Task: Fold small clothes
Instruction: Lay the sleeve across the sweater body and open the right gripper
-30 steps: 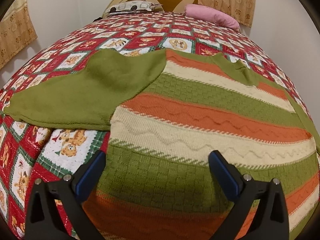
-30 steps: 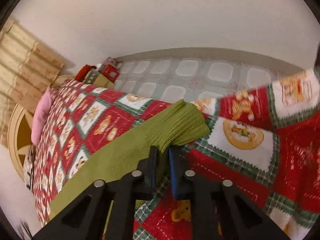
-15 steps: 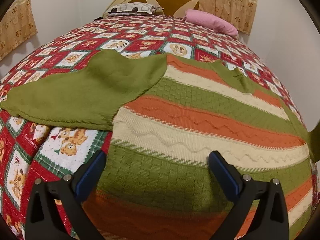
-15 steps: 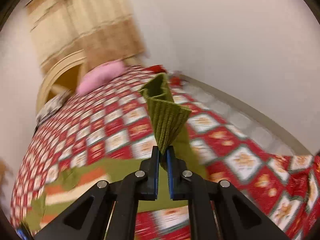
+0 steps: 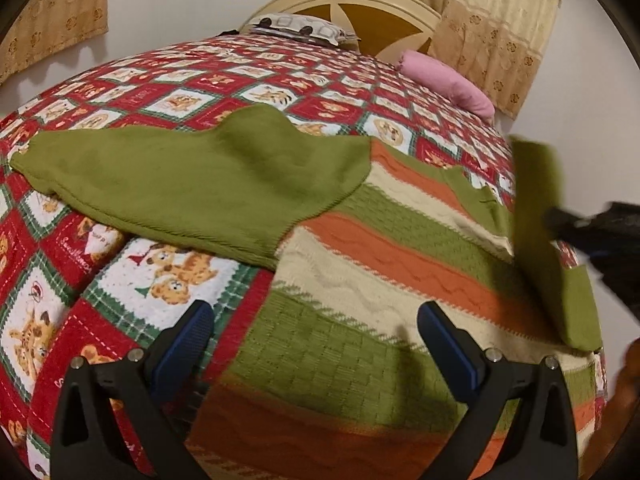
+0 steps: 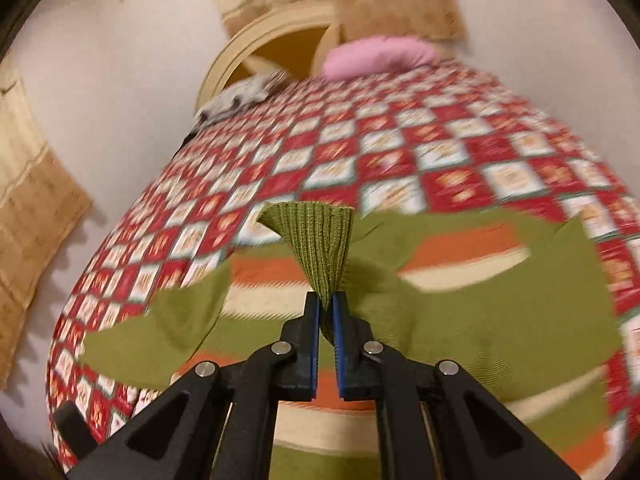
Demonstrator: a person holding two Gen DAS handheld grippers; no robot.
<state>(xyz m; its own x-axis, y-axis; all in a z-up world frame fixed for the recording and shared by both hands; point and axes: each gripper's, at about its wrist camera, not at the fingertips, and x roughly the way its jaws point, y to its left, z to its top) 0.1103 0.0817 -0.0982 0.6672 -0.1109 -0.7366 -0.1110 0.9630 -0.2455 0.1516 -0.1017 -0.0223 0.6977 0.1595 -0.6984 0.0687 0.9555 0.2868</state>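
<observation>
Right wrist view shows your right claw (image 6: 326, 306) pinching the ribbed olive-green cuff (image 6: 316, 248) of the striped green, orange and cream knitted sweater (image 5: 400, 280), which lies spread on the red patchwork bed quilt (image 5: 160, 92). Your left claw (image 5: 316, 332) hovers agape above its hem.

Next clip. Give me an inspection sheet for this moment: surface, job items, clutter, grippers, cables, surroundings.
Surface: bed with red patchwork quilt.
Job's things: striped sweater lying spread on the quilt; one green sleeve flat out to the side, the other sleeve's ribbed cuff lifted above the body.
Clutter: pink pillow and patterned pillow by the headboard.
Grippers: left gripper open, over the sweater's hem; right gripper shut on the ribbed cuff.
Cables: nothing seen.
Surroundings: cream headboard, beige curtains, plain wall.
</observation>
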